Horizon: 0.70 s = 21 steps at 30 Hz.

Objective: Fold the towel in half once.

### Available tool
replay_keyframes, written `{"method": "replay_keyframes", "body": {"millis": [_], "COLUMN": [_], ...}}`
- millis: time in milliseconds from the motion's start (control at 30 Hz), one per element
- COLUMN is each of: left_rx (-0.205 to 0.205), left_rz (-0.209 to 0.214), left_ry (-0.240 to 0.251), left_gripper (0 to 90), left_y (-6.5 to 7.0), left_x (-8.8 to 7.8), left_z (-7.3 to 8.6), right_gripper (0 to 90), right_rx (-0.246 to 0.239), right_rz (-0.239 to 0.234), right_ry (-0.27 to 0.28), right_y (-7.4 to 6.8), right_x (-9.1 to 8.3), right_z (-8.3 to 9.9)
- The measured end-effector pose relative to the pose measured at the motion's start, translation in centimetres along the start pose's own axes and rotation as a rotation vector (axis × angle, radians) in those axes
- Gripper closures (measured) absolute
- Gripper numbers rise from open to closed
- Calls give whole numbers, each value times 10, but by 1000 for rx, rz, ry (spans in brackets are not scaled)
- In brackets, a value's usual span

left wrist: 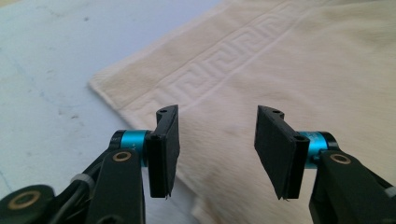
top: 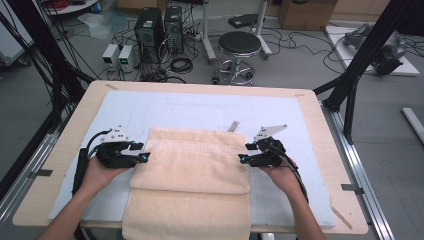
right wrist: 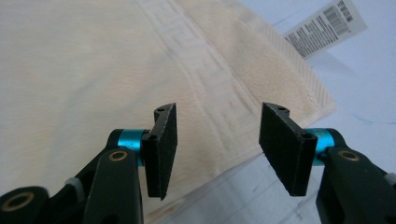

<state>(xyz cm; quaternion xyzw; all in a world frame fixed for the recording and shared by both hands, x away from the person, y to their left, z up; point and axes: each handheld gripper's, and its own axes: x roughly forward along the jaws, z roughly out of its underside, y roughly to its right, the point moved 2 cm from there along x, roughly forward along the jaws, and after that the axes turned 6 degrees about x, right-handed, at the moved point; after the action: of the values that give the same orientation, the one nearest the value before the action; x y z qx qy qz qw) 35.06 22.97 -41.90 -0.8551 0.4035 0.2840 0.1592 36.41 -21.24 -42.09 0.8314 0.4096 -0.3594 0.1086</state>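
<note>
Hovering with jaws apart and nothing between them, the left gripper (top: 143, 151) and right gripper (top: 243, 153) flank the folded towel (top: 192, 160); its side edges lie just inward of each, front flap hanging off the table (top: 65, 150).
</note>
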Motion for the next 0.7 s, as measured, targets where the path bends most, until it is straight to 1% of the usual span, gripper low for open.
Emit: {"method": "replay_keyframes", "body": {"millis": [67,100,167,200,233,267,300,333,367,400,433,467,533,567,600,667,700], "left_rx": [-28,-46,-62,-68,-74,-68,-57,-40,-30,-29,-23,-31,-34,-30,-20,-18,-25], "left_rz": [-19,-24,-27,-21,-16,-15,-12,-19,-31,-38,-41,-49,-54,-48,-48,-47,-46], "left_ry": [-48,-63,-76,-78,-80,-90,-99,-115,-111,-110,-111,-112,-110,-109,-109,-112,-114], "left_gripper": [503,504,503,504,504,504,505,515,517,527,539,552,596,645,676,706,713], "left_y": [-10,-15,-20,-22,-22,-21,-20,-18,-16,-15,-15,-15,-14,-13,-12,-11,-12], "left_x": [12,17,24,27,29,31,33,35,36,37,37,37,38,38,38,38,38], "left_z": [4,6,10,12,12,13,13,13,13,13,12,12,11,11,11,10,10], "right_gripper": [467,467,467,467,467,466,468,471,492,512,524,541,609,638,663,681,684], "right_rx": [-15,-19,-27,-27,-16,-20,-7,3,19,29,19,17,21,24,24,24,23], "right_rz": [22,22,39,39,47,57,59,54,53,54,53,54,49,46,45,43,40], "right_ry": [-19,-23,-31,-34,-39,-45,-54,-66,-56,-55,-58,-58,-61,-65,-66,-69,-67], "right_y": [5,6,10,11,12,15,16,19,20,20,20,19,19,18,17,16,17], "right_x": [10,14,22,25,28,32,35,38,40,40,40,40,40,40,40,40,40], "right_z": [-1,-1,-3,-3,-3,-2,-1,0,1,1,1,0,0,0,-1,-1,-1]}}
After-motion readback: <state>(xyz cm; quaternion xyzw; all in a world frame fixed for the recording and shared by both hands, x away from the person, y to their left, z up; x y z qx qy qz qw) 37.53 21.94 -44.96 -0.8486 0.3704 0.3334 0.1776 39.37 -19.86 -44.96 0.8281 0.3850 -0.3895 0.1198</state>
